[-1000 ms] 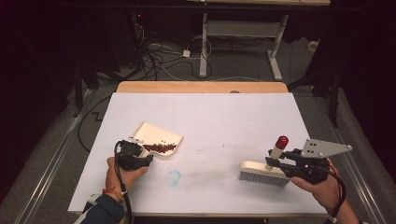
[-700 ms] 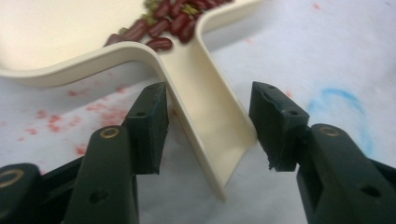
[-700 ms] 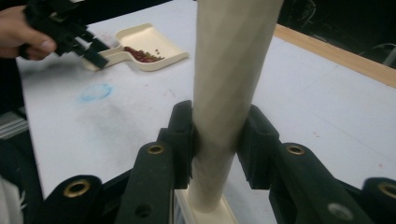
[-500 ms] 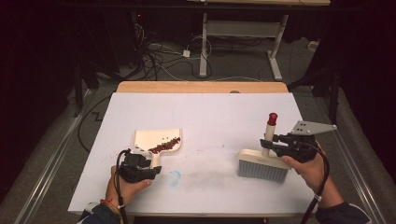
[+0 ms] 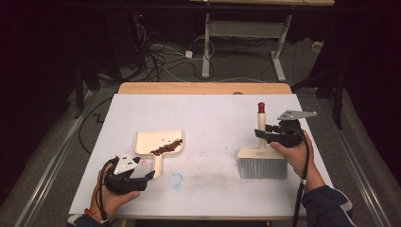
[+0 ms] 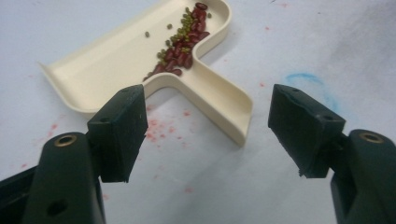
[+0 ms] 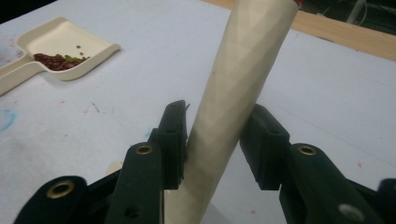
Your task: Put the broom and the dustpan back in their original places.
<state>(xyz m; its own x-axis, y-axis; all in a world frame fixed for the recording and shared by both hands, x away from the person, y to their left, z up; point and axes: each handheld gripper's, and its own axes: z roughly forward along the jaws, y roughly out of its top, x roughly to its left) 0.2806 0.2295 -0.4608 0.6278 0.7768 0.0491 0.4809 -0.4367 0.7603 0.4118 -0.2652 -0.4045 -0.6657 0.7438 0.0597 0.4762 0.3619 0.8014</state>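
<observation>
Cream dustpan (image 5: 158,144) flat holding beans (image 5: 166,147), brush (image 5: 261,158) upright on bristles

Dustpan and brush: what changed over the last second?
The left gripper let go of the dustpan handle; its jaws have just been opening and it backed off toward the table's near edge. The right gripper stood the brush upright on its bristles; its jaws have just been opening, handle between them. The beans stayed in the pan.

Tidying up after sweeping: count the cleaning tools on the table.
2: a cream dustpan holding beans at left-centre, and a brush standing on its bristles at right.
</observation>
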